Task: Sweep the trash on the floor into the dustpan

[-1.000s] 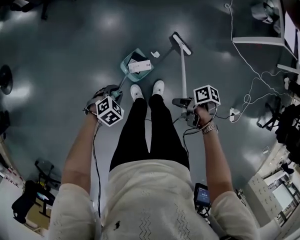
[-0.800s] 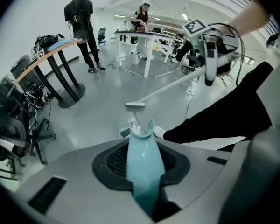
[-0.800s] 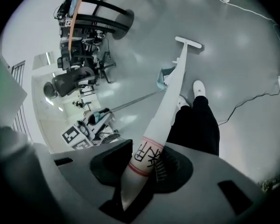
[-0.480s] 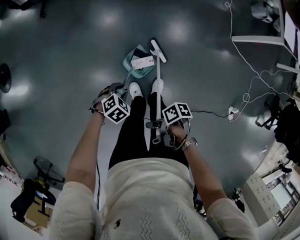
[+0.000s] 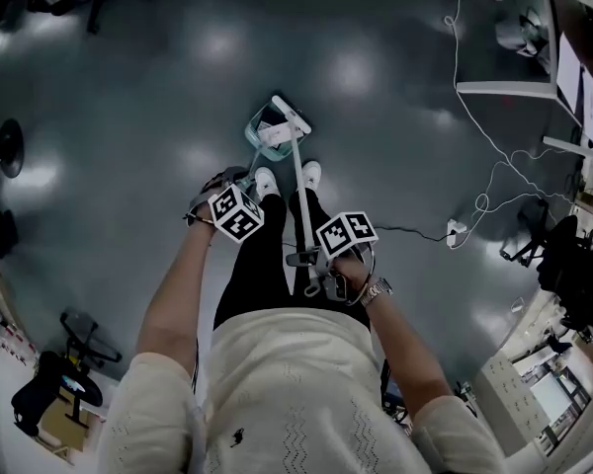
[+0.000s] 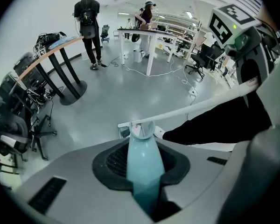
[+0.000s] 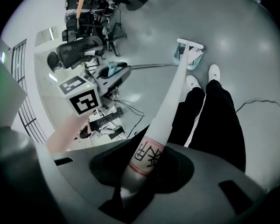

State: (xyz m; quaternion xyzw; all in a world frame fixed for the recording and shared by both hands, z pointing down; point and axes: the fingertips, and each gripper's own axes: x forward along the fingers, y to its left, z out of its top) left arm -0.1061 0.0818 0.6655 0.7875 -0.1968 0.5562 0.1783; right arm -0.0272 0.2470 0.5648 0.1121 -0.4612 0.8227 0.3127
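Observation:
A teal dustpan (image 5: 264, 126) stands on the grey floor just ahead of the person's white shoes (image 5: 266, 181), with white paper trash (image 5: 274, 135) inside it. The white broom head (image 5: 290, 117) lies across the dustpan's mouth. My left gripper (image 5: 222, 180) is shut on the dustpan's long teal handle (image 6: 142, 167). My right gripper (image 5: 311, 265) is shut on the white broom handle (image 7: 165, 111), which slopes down to the broom head (image 7: 190, 43) at the dustpan (image 7: 186, 59). In the left gripper view the broom handle (image 6: 210, 104) crosses at the right.
Cables (image 5: 484, 200) and a power strip (image 5: 457, 230) lie on the floor to the right. White desks (image 5: 504, 87) stand at the far right, a round stand base (image 5: 5, 151) at the left. Two people (image 6: 88, 27) stand by desks far off.
The broom head has swept left from the floor right of the dustpan onto its mouth. The small white scrap beside the pan no longer shows. My right gripper moved left, toward the legs.

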